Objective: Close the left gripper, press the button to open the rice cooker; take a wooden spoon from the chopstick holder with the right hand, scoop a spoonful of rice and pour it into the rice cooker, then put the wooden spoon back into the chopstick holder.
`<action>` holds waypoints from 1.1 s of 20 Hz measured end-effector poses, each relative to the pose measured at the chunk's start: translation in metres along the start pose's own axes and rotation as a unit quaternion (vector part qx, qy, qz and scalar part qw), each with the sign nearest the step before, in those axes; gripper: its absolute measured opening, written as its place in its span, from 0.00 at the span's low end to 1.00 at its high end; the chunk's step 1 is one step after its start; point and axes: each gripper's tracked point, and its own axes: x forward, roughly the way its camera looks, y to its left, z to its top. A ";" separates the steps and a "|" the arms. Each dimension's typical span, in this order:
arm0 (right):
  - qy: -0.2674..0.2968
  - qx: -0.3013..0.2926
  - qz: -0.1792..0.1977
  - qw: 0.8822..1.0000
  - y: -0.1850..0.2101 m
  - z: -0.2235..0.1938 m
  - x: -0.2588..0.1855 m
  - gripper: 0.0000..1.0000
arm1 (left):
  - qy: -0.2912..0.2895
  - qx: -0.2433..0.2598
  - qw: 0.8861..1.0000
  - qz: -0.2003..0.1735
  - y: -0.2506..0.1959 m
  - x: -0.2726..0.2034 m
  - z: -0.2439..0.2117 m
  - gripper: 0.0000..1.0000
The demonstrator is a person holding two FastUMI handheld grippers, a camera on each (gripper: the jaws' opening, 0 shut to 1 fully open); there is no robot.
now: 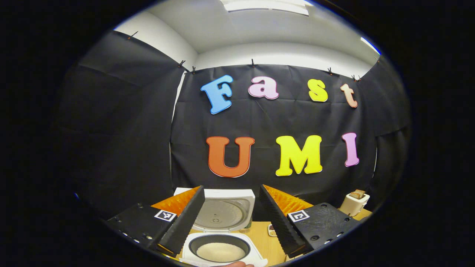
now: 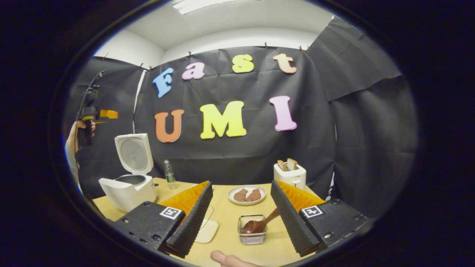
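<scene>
A light wooden table spreads beneath the right gripper, whose fingers stand wide apart with nothing between them. Far to its left sits the white rice cooker, its lid raised upright; in the left gripper view the cooker lies directly below the left gripper, also spread apart and empty, with pale rice in the pot. Beyond the right gripper stand a white toaster with bread slices and a white plate of brown patties. Straight ahead between its fingers, the small wire-mesh chopstick holder contains the dark brown wooden spoon, leaning rightward.
</scene>
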 end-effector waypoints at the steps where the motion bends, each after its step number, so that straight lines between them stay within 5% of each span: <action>1: 0.002 -0.003 0.007 1.000 0.003 -0.002 0.000 1.00 | 0.007 0.005 1.000 0.002 0.004 0.016 -0.003 0.94; 6: -0.005 -0.005 0.028 1.000 0.015 -0.006 0.005 0.94 | 0.015 0.020 0.999 0.035 0.040 0.082 -0.023 0.94; 12: 0.004 0.006 0.025 1.000 0.021 -0.029 0.012 1.00 | -0.002 0.012 0.999 0.044 0.047 0.143 -0.043 0.94; 13: 0.009 0.004 0.024 1.000 0.021 -0.035 0.015 0.94 | 0.004 0.009 0.999 0.043 0.045 0.151 -0.045 0.94; 14: 0.016 0.003 0.019 1.000 0.019 -0.040 0.018 1.00 | 0.011 0.002 0.999 0.040 0.041 0.160 -0.049 0.94; 21: 0.039 -0.002 0.010 0.999 0.018 -0.048 0.017 0.94 | 0.097 0.008 0.992 0.077 0.048 0.185 -0.095 0.94; 22: 0.037 -0.004 0.009 0.999 0.018 -0.046 0.013 1.00 | 0.117 0.018 0.989 0.083 0.052 0.182 -0.105 0.94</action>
